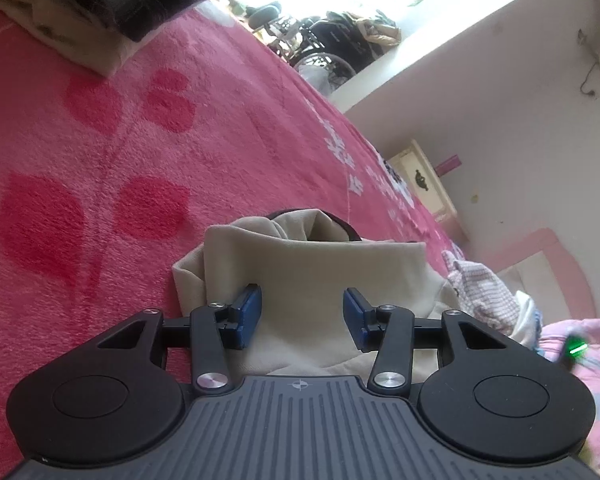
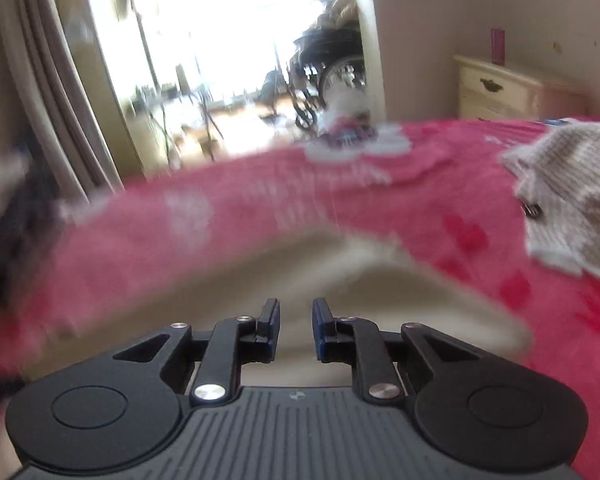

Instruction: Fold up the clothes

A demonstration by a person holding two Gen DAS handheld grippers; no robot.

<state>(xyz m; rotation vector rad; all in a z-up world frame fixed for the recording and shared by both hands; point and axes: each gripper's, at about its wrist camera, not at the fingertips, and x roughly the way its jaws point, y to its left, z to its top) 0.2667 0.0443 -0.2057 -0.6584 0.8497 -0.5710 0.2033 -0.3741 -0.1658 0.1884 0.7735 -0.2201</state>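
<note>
A beige garment (image 1: 312, 256) lies folded on the pink fleece blanket (image 1: 140, 140), its dark-trimmed neck opening at the far end. My left gripper (image 1: 302, 292) hovers over its near part, open, with the blue pads (image 1: 250, 316) well apart and the cloth showing between them, not pinched. In the blurred right wrist view, the same beige garment (image 2: 380, 292) spreads under my right gripper (image 2: 297, 304). Its jaws stand a narrow gap apart, and I see nothing clamped between them.
A stack of folded clothes (image 1: 80, 0) sits at the blanket's far left. A grey-pink knit garment (image 1: 484, 288) (image 2: 572, 200) lies to the right. A cream nightstand (image 2: 500, 88) and a wheelchair (image 2: 328, 68) stand beyond the bed. Dark clothing (image 2: 16, 220) blurs at the left edge.
</note>
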